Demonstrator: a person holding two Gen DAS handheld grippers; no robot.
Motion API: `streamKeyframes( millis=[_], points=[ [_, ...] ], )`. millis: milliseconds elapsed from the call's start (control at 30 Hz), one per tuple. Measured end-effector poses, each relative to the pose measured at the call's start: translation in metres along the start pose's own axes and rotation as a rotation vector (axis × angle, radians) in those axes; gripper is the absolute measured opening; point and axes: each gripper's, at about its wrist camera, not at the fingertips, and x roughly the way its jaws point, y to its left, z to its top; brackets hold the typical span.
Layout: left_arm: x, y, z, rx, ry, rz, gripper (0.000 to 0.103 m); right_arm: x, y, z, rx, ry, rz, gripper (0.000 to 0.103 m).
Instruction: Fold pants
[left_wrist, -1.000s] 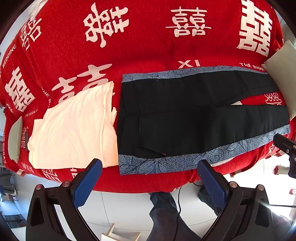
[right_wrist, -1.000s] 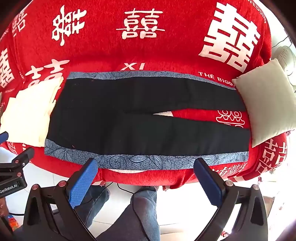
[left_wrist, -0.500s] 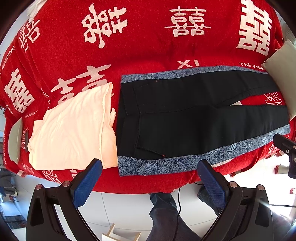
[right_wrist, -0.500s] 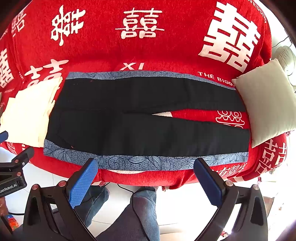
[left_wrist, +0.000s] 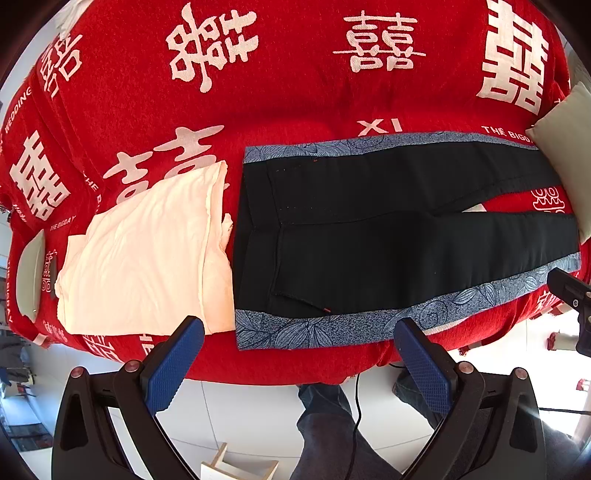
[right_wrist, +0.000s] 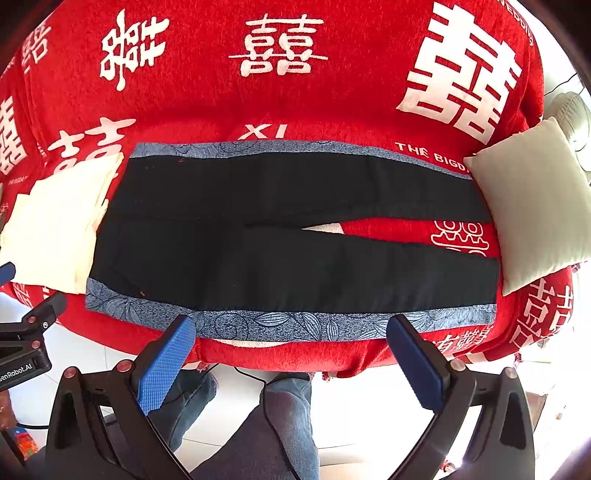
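Black pants (left_wrist: 388, 236) flat on red sofa cover (left_wrist: 288, 92), cream cloth (left_wrist: 147, 251) beside

A pair of black fabric pants with blue leaf-patterned side stripes (left_wrist: 388, 236) lies flat on a sofa draped in a red cover printed with white characters (left_wrist: 288, 92). The waistband points to the sofa's left end, the two legs run toward its right end, slightly parted. Just beside the waistband, touching it, lies a folded cream cloth (left_wrist: 147, 251). A pale green square cushion (left_wrist: 569, 155) sits at the right end, by the pant hems. The left claw (left_wrist: 299, 363) hangs spread wide, its blue ribbed pads (left_wrist: 173, 365) over the sofa's front edge, holding nothing. Below, a person's legs in blue jeans (left_wrist: 325, 424) stand on white tile floor (left_wrist: 240, 413).
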Motion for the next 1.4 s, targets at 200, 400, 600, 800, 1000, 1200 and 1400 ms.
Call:
streamKeyframes(
  millis=[200, 400, 600, 800, 1000, 1200, 1400],
  points=[
    [0.001, -0.002, 0.002, -0.001, 0.023, -0.008, 0.103, 0.002, -0.001, 0.001, -0.003, 0.0, 0.006, 0.103],
    [0.001, -0.002, 0.003, -0.009, 0.035, -0.006, 0.103, 0.005, -0.003, 0.005, -0.007, 0.0, 0.016, 0.103],
    [0.002, -0.005, 0.002, -0.019, 0.05, 0.013, 0.103, 0.009, -0.007, 0.006, -0.015, 0.003, 0.029, 0.103],
    [0.005, -0.007, -0.004, -0.097, 0.081, 0.015, 0.103, 0.015, -0.02, 0.004, -0.025, 0.025, 0.068, 0.103],
    [0.0, -0.003, -0.017, -0.305, 0.097, -0.052, 0.103, 0.023, -0.052, 0.0, 0.018, 0.05, 0.287, 0.103],
    [0.019, 0.013, -0.041, -0.49, 0.158, -0.148, 0.103, 0.056, -0.067, -0.02, 0.138, 0.151, 0.629, 0.103],
    [0.063, 0.024, -0.058, -0.478, 0.19, -0.16, 0.103, 0.106, -0.03, -0.05, 0.228, 0.259, 0.755, 0.103]
  ],
)
